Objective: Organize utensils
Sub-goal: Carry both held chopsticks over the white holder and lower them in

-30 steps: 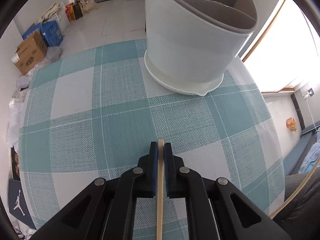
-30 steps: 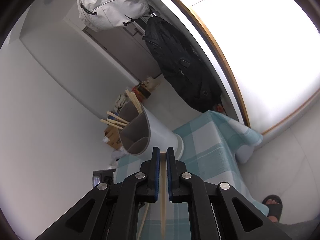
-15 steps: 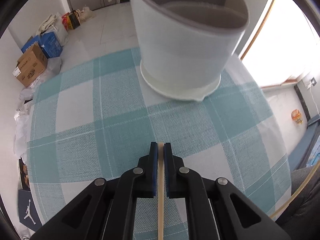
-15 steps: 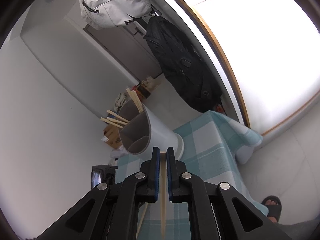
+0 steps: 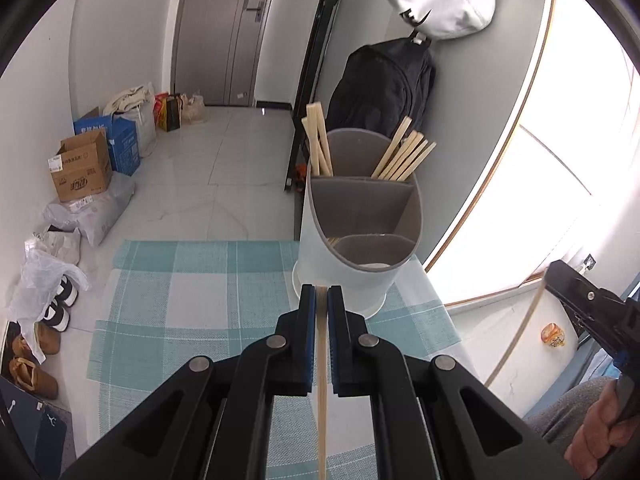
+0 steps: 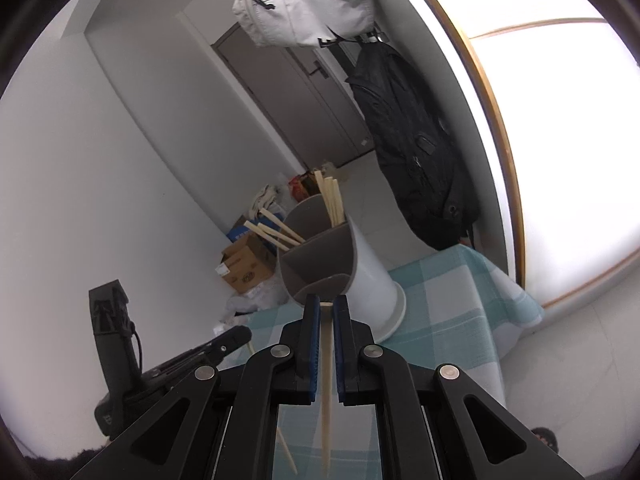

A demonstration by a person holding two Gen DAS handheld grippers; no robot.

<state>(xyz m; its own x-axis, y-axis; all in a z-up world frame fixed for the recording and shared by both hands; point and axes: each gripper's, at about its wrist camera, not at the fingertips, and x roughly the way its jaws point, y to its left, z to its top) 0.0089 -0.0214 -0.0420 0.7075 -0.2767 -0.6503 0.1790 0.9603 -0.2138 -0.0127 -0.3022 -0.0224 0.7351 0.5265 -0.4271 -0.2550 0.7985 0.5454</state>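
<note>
- Right now, each gripper carries one stick toward the holder, so the step in hand looks like dropping chopsticks into a slot.
- On the left side, the left gripper [image 5: 321, 294] is pinched tight on a thin wooden chopstick [image 5: 321, 380], which runs back between its blue pads [image 5: 307, 320].
- Just past its tips stands the white utensil holder [image 5: 360, 240] on the far right part of the checked tablecloth [image 5: 180, 300].
- Its two far slots hold many chopsticks [image 5: 404, 156] that lean out, and the near slot looks almost bare.
- To the right, the right gripper [image 6: 326, 310] is also pinched tight on its own chopstick [image 6: 326, 392], with the holder close behind its tips.
- Next, I think, each stick must be tipped so one end points down over an open slot.
- Then the gripper should let go only when the end is inside, or the stick may bump the rim and fall.
</note>
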